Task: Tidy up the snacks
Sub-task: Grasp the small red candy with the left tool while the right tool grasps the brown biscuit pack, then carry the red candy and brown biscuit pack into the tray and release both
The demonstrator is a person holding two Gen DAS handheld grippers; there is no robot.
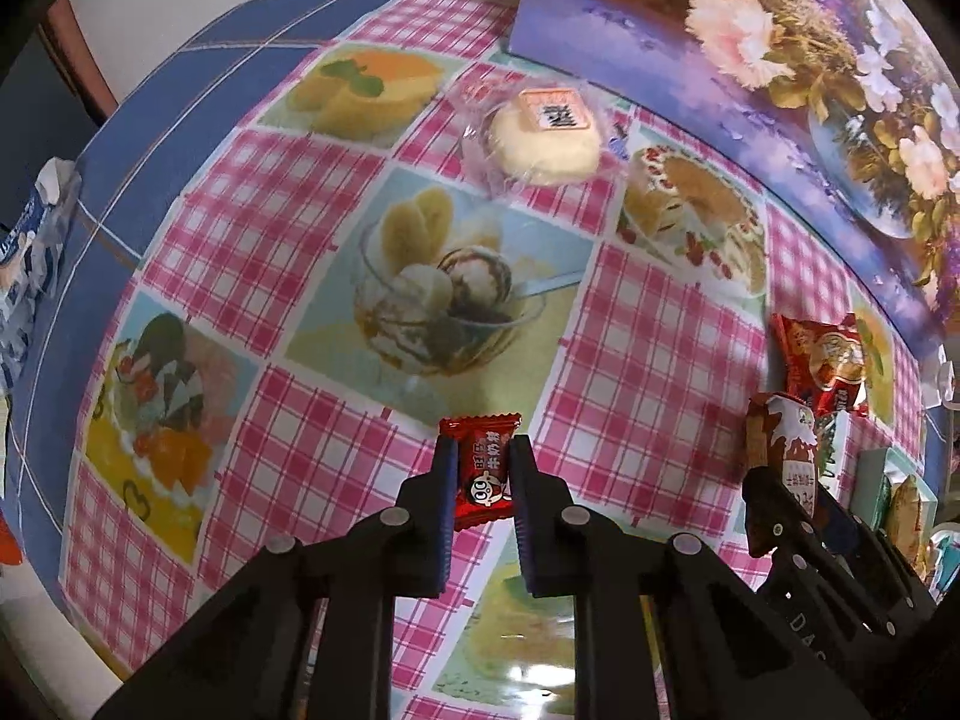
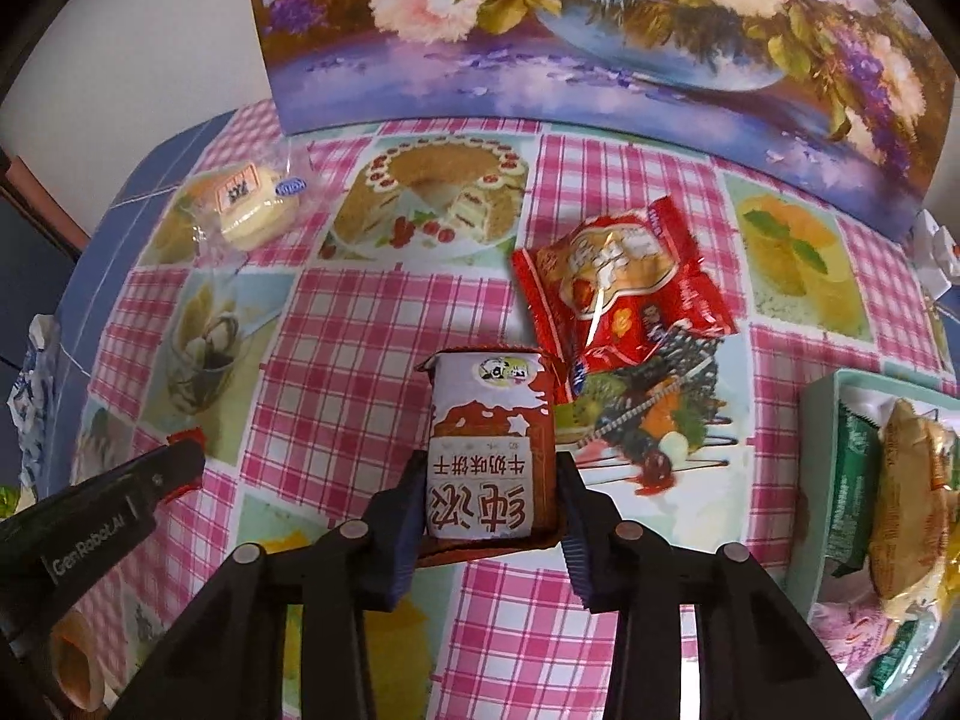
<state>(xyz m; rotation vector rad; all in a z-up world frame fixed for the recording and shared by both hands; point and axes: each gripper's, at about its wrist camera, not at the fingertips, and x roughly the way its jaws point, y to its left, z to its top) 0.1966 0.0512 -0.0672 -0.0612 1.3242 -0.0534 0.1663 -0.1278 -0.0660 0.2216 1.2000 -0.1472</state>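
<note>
Left gripper (image 1: 483, 468): jaws closed narrowly on a small red candy (image 1: 482, 468), pinched across its middle; the wrapper's crimped ends stick out above and below the fingers. The candy appears lifted above the tablecloth (image 1: 636, 360).
Right gripper (image 2: 491, 492): jaws clamped on the lower half of a brown-and-white biscuit pack (image 2: 489, 450), held lengthwise, its top end projecting forward past the fingertips.
Gripper spacing: in the right wrist view the left gripper sits at the lower left, well apart from the biscuit pack; a sliver of red wrapper shows at its tip.
Near right: a pale green tray (image 2: 819, 414) at the table's right side, holding a green packet (image 2: 852, 468) and a yellowish wrapped snack (image 2: 912, 492).
Directly ahead of right gripper: a red snack bag (image 2: 618, 288) lies flat on the tablecloth, just beyond and slightly right of the biscuit pack; whether the two touch cannot be told.
Far left: a round pale pastry in clear wrap (image 2: 255, 210) rests near the back of the table, apart from the other items.
Rear boundary: a floral picture (image 2: 600, 36) stands along the table's far edge.
Left boundary: the blue table edge (image 1: 150, 138) curves around the cloth; a blue-and-white carton (image 1: 27, 258) stands beyond it.
Open room: bare checked cloth lies between the left gripper and the pastry.
</note>
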